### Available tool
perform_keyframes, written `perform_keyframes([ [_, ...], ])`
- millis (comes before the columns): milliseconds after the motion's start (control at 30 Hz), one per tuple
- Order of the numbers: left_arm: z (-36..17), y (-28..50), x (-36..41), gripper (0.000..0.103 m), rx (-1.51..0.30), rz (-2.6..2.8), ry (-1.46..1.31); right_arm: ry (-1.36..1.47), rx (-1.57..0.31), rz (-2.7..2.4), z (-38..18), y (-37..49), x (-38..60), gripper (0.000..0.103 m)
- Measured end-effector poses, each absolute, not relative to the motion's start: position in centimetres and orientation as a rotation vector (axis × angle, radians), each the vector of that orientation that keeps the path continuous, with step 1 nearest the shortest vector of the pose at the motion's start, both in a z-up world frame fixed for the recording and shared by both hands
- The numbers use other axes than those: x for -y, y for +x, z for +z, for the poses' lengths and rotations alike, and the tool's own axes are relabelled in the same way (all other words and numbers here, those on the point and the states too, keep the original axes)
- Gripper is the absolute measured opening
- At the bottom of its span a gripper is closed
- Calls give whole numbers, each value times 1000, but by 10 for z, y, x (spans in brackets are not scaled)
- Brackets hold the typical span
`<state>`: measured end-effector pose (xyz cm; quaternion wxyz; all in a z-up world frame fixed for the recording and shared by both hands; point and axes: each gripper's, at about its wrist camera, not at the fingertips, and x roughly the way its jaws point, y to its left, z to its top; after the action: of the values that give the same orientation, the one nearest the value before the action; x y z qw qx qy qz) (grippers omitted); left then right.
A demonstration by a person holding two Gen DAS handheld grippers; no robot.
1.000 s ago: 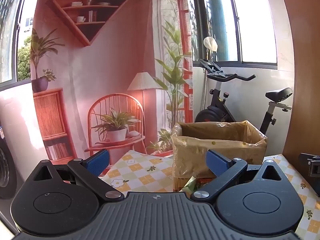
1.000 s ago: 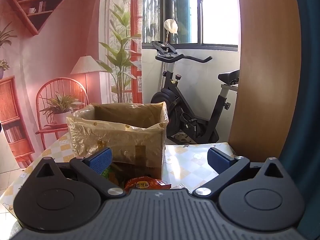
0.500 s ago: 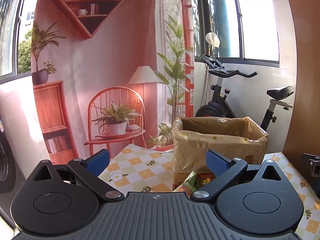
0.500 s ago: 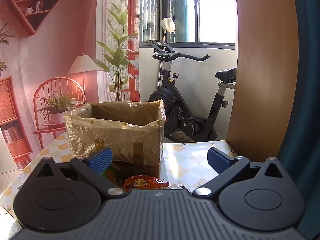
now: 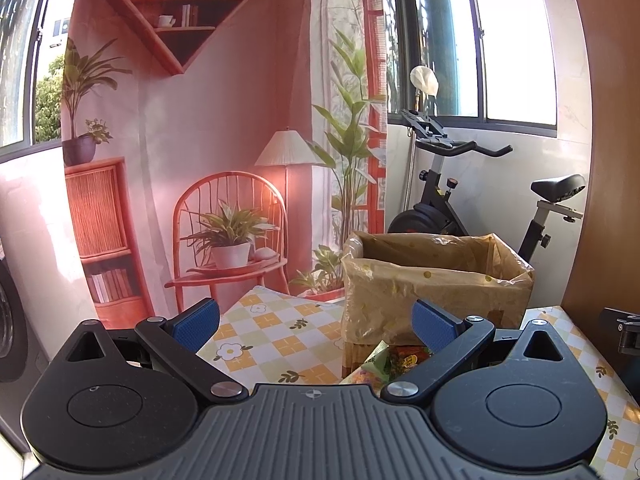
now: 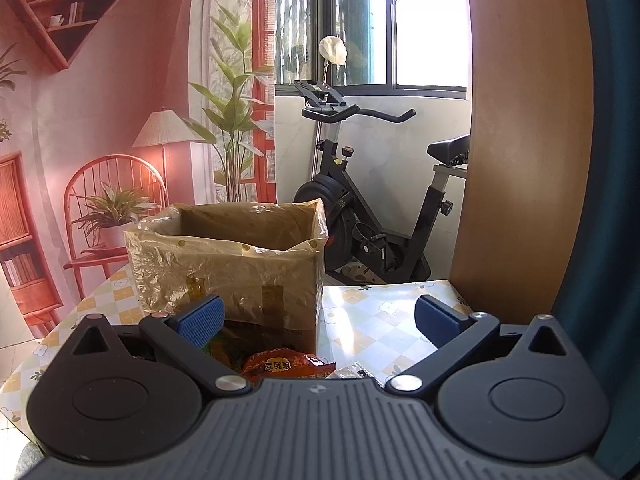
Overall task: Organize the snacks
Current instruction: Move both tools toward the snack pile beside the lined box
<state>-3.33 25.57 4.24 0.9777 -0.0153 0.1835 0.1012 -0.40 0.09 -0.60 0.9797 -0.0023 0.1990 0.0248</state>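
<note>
- The snacks lie in a small heap on the near side of the desk, right at the foot of the box: a green-and-yellow crinkled foil snack packet [image 5: 370,364] on the left, an orange-red glossy snack bag with a yellow label [image 6: 286,364] in the middle, and the corner of a clear plastic wrapper [image 6: 354,372] on the right. Each is partly hidden behind the claw bodies, so their full shapes cannot be told.
- The brown cardboard box lined with a crumpled yellowish plastic bag [image 5: 434,280] stands upright and open-topped on the desk, just beyond the heap; strips of tape show on its near face in the right wrist view.
- The desk carries a glossy checked cloth of yellow, white and pale green squares with small flowers [image 5: 280,340].
- The left claw [image 5: 316,326] is spread wide and holds nothing; its blue ribbed pads [image 5: 196,324] sit on black arms, the right pad in front of the box's near face.
- The right claw [image 6: 318,320] is likewise spread wide and empty, with the snack heap low between its arms.
- Far left hangs a printed pink backdrop of a chair, lamp and plants [image 5: 232,184].
- Far right stands a black exercise bike [image 6: 360,220] under a window, and a curved wooden panel [image 6: 528,160] rises beside the desk's right edge.
</note>
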Motion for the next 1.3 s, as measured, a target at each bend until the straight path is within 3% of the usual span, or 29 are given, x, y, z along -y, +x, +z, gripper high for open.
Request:
perform_keyframes([
  [1300,15,3,-280,103,-409,116,-183,3,-401,63,-29,15,-8,103],
])
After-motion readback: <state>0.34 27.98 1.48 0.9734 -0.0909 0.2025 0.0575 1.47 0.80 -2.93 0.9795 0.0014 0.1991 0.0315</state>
